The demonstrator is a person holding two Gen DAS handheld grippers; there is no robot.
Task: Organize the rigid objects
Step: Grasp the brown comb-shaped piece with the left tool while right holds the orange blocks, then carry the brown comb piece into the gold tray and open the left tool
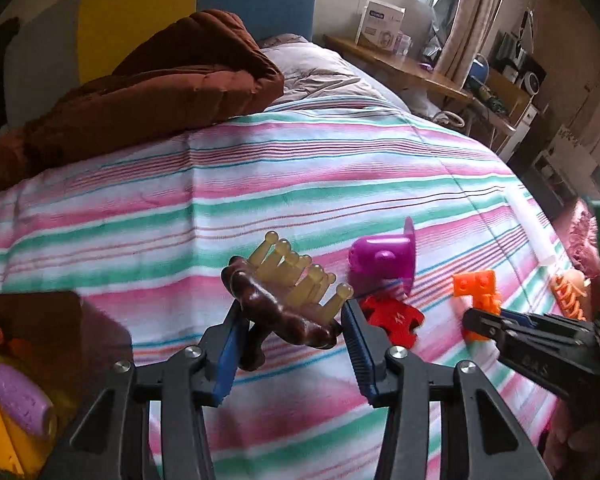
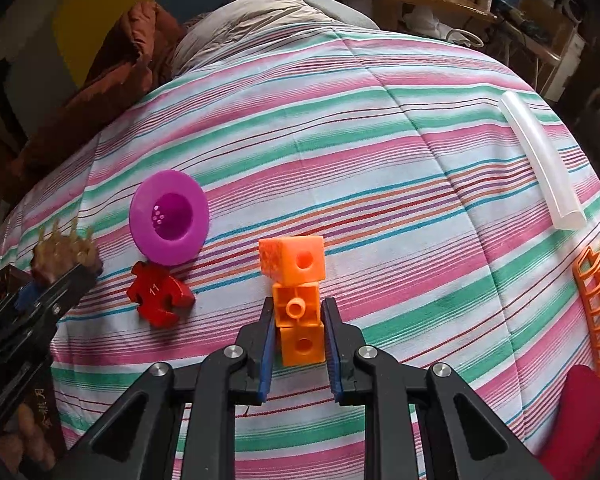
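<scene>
Now left gripper point(image 1: 292, 320) is pinching a brown hair claw clip point(image 1: 284, 300), jaws approx half apart; right gripper point(image 2: 298, 320) is clamping orange block stack point(image 2: 296, 288) w/ jaws nearly together.

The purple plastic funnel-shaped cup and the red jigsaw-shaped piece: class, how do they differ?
The purple plastic funnel-shaped cup is round and hollow; the red jigsaw-shaped piece is flat with notched edges. The cup is larger. The piece bears the number 11; the cup has small holes inside. Both lie ungripped on the striped bedspread.

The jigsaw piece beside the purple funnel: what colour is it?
Red jigsaw piece, clearest in the right wrist view.
</scene>
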